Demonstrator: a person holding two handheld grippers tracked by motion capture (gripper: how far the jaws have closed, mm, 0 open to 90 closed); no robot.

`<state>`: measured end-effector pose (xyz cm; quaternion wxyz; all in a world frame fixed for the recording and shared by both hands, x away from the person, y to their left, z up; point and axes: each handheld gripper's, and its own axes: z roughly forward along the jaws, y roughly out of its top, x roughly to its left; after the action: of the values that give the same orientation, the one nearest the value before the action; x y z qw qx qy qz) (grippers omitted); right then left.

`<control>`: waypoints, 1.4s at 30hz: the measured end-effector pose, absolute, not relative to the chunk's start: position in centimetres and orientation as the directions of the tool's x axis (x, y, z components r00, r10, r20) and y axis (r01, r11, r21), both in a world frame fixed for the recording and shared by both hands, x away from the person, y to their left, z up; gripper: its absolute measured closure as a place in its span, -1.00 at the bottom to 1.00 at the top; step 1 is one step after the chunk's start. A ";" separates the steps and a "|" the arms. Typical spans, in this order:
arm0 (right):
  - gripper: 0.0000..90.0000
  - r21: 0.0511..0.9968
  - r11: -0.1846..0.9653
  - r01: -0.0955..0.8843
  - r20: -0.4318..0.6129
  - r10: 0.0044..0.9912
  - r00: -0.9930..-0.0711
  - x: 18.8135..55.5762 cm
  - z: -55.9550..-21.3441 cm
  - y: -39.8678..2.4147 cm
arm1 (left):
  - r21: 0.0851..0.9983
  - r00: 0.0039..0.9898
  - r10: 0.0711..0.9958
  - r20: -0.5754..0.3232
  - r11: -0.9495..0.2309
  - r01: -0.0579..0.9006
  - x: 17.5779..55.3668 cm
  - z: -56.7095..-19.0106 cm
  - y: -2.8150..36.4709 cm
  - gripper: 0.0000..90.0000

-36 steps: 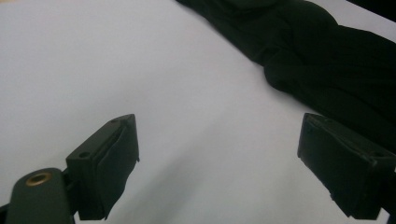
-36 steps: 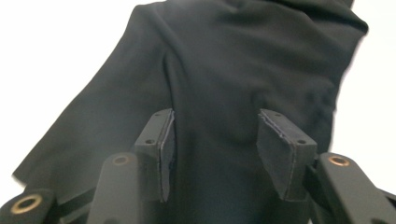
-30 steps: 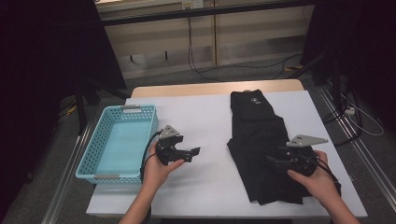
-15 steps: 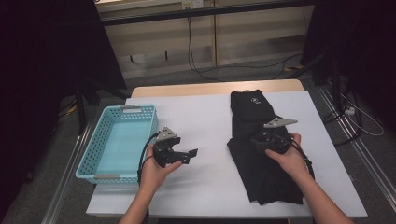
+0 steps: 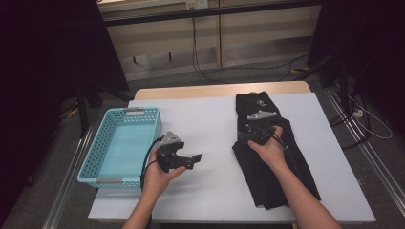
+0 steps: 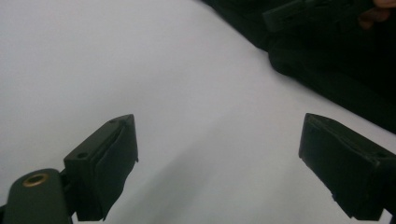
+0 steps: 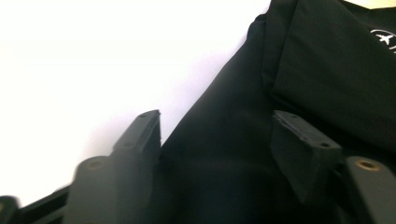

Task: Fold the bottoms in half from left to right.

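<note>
Right gripper (image 5: 255, 130) moved up the black clothes (image 5: 286, 157), jaws just been opening, cloth between them, left gripper (image 5: 184, 160) open over bare table (image 5: 205, 119), blue basket (image 5: 102, 162) beside it.

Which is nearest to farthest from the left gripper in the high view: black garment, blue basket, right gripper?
From the left gripper:
1. Blue basket, just beside it on the left.
2. Black garment, across bare table to the right.
3. Right gripper, over the garment's left half, slightly past its near edge.
</note>
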<state>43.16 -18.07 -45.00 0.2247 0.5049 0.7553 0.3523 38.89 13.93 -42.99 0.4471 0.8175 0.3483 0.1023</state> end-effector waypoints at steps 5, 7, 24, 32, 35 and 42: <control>-0.29 0.748 0.227 0.623 0.023 0.930 -0.366 44.6 -46.0 -17.4 | 0.801 0.735 0.662 -0.146 -0.358 0.481 38.8 -43.0 14.0 -0.74; -0.29 0.754 0.221 0.619 0.022 0.933 -0.360 44.7 -46.2 -17.1 | 0.800 0.732 0.665 -0.152 -0.352 0.486 38.8 -43.1 14.0 -0.74; 0.76 0.745 0.238 0.623 -0.012 0.939 -0.344 45.4 -46.5 -17.9 | 0.792 0.724 0.673 -0.152 -0.355 0.497 38.8 -43.5 13.7 -0.74; 0.92 0.745 0.258 0.616 0.002 0.922 -0.388 45.3 -46.3 -17.8 | 0.795 0.721 0.676 -0.153 -0.349 0.495 39.1 -43.4 13.8 -0.74; 0.92 0.738 0.293 0.608 -0.013 0.907 -0.421 44.9 -46.2 -17.0 | 0.795 0.718 0.679 -0.154 -0.347 0.498 39.3 -43.4 13.8 -0.74; 0.92 0.730 0.362 0.580 0.002 0.847 -0.532 43.2 -45.7 -14.5 | 0.807 0.709 0.688 -0.152 -0.328 0.492 39.5 -42.8 14.2 -0.74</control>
<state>43.22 -14.47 -45.74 0.1917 0.4443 0.8027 0.3485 39.53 14.18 -42.79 0.4500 0.8075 0.3654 0.1093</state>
